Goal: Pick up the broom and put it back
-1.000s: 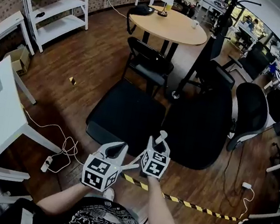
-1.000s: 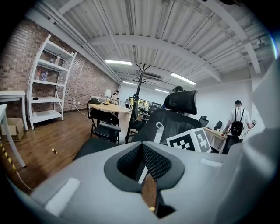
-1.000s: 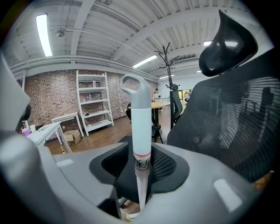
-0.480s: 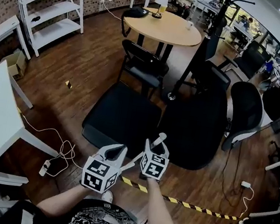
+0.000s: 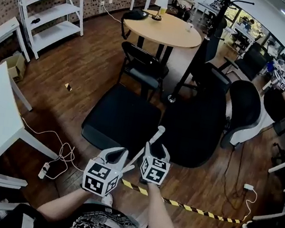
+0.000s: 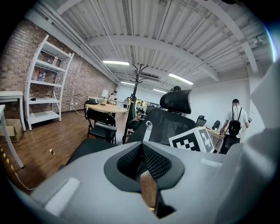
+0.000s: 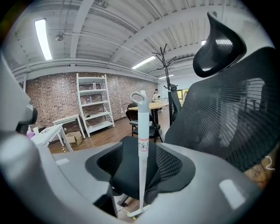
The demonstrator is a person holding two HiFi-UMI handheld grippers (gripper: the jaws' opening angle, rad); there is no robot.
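Now we have the right gripper [image 7: 142,162] spread wide, its pads standing clear of the broom [image 7: 140,127] on both sides. The broom's pale handle rises upright through the middle of that gap and touches neither pad. Its hanging loop shows above the jaws, and a small label on the shaft sits about level with them. In the head view the handle slants up from between our two grippers, and its loop end lies just past the right gripper's tips, over the black office chair [image 5: 200,122]. We cannot tell whether it leans on the chair, and the broom's head is hidden. Our left gripper [image 5: 118,154] sits just beside the handle, on its left, jaws drawn together and apart from it.
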